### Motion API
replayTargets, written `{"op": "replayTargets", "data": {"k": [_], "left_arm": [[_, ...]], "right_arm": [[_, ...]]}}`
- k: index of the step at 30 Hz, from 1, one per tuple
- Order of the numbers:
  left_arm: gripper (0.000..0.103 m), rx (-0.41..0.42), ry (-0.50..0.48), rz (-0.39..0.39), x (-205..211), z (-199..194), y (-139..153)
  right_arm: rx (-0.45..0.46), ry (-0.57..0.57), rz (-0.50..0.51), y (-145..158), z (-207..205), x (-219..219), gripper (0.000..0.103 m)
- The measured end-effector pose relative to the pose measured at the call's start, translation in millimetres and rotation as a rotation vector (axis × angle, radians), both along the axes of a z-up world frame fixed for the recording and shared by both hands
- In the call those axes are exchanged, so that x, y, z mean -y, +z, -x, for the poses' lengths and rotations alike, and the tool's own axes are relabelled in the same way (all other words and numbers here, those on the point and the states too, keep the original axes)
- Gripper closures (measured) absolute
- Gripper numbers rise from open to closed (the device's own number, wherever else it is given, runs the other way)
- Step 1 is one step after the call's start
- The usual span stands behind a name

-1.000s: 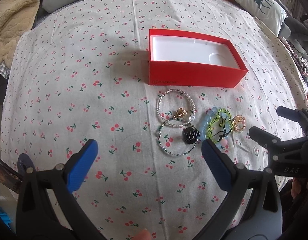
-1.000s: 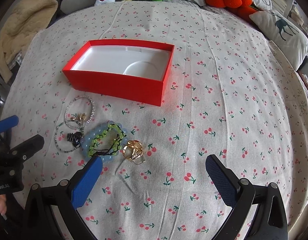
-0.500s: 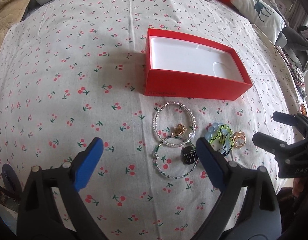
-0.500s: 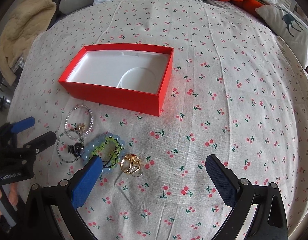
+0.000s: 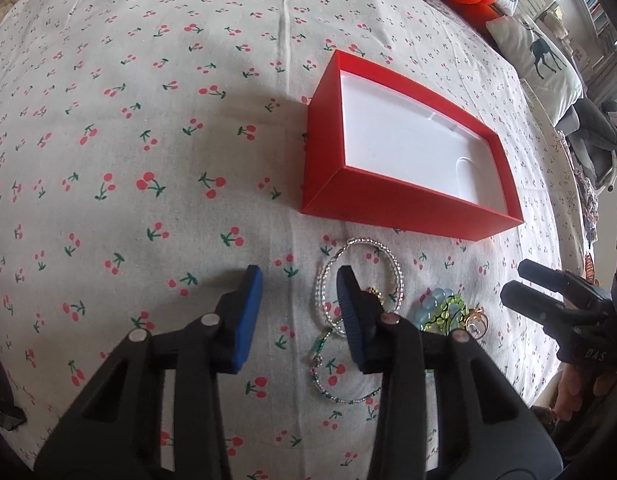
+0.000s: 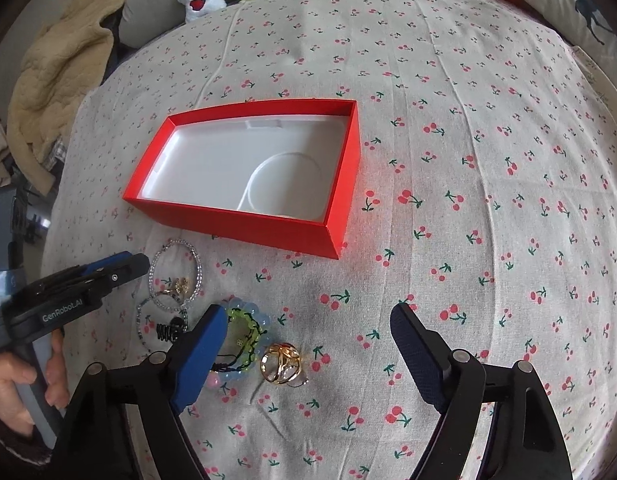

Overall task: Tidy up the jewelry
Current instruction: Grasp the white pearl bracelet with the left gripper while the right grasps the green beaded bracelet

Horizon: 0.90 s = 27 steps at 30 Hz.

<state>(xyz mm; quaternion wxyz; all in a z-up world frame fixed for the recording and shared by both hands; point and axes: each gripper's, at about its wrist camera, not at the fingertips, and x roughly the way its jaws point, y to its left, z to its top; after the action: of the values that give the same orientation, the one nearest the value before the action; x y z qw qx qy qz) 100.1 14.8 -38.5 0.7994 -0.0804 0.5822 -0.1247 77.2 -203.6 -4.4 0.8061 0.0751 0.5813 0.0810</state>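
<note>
The task is at its very start, as far as the pictures show: the red box (image 6: 244, 184) lies open on the bed (image 6: 488, 128) with its white inside still empty, and all the jewelry lies on the cherry-printed cover just in front of the box's near wall. Nearest to that wall is the pearl bracelet (image 5: 358, 280) with a small gold charm inside its ring; a little further from the box lies the green beaded bracelet (image 5: 340, 372), which touches or overlaps the pearl one, and a small black piece beside it. Further from the box are the pale blue and yellow-green bracelets (image 6: 246, 336), tangled together, and just beside them the gold rings (image 6: 282, 362). The left claw (image 5: 298, 304) has just been closing and now stands narrow; the left edge of the pearl bracelet is about between its fingers, but the pads do not yet press on anything. The right claw (image 6: 304, 344) has also just begun closing and is still wide, with the gold rings and the blue and green bracelets in its gap, not gripped. So nothing is put away yet; every piece is still to be lifted and laid in the box.
</note>
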Motion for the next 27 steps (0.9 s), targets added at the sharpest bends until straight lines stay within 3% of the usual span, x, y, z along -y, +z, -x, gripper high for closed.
{"op": "replayTargets", "data": {"k": [7, 17, 22, 27], "left_arm": [[0.076, -0.002, -0.023, -0.034, 12.5, -6.9, -6.6], [0.095, 0.013, -0.009, -0.087, 17.5, -10.1, -9.4], [0.098, 0.016, -0.012, -0.094, 18.3, -8.9, -8.7], [0.099, 0.016, -0.011, -0.087, 18.4, -5.4, -3.9]], "right_arm": [[-0.049, -0.009, -0.060, -13.2, -4.8, 0.3, 0.051], [-0.081, 0.083, -0.083, -25.3, -6.7, -27.5, 0.075], [-0.094, 0.107, -0.063, -31.0, -7.0, -35.6, 0.089], [-0.074, 0.120, -0.056, -26.0, -4.6, -36.6, 0.095]]}}
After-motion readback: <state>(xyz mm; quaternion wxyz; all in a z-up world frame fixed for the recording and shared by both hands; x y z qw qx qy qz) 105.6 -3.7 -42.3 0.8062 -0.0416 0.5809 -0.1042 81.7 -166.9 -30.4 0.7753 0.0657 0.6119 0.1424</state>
